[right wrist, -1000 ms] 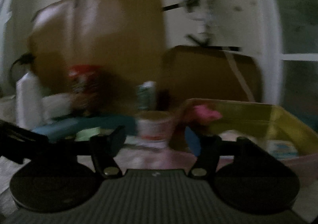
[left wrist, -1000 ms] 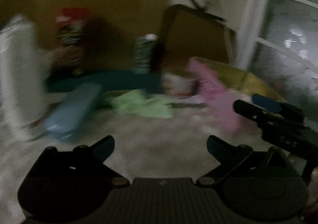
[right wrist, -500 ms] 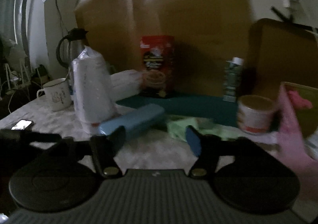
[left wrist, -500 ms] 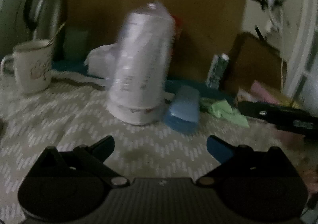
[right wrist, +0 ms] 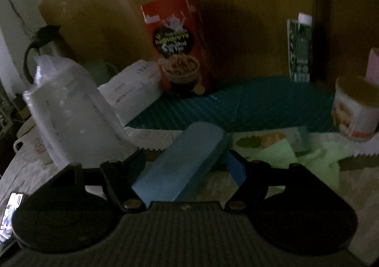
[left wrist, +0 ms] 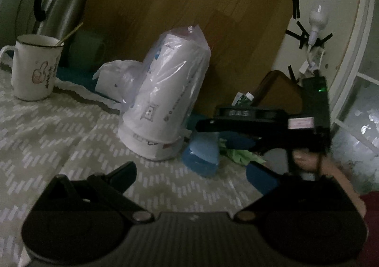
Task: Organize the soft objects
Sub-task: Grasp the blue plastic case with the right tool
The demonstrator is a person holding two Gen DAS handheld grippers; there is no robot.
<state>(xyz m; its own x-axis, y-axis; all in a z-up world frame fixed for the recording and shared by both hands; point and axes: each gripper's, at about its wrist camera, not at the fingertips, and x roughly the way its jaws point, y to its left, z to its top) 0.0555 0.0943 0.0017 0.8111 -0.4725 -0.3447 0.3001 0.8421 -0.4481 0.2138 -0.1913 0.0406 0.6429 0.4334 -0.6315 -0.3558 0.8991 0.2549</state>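
Right claw (right wrist: 187, 167) wide, jaws just opening, blue case (right wrist: 182, 162) between them, untouched; red box (right wrist: 177, 46) only here. Left claw (left wrist: 189, 172) wide, empty; white mug (left wrist: 35, 68) upper left.

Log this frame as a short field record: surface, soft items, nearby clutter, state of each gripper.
surface: patterned tablecloth
soft items: green cloth, crumpled, beside blue case
clutter: bagged cup stack, white mug, steel kettle, red box, carton
left gripper: open, nothing between the jaws
right gripper: jaws just opening, astride the blue case, contact unclear
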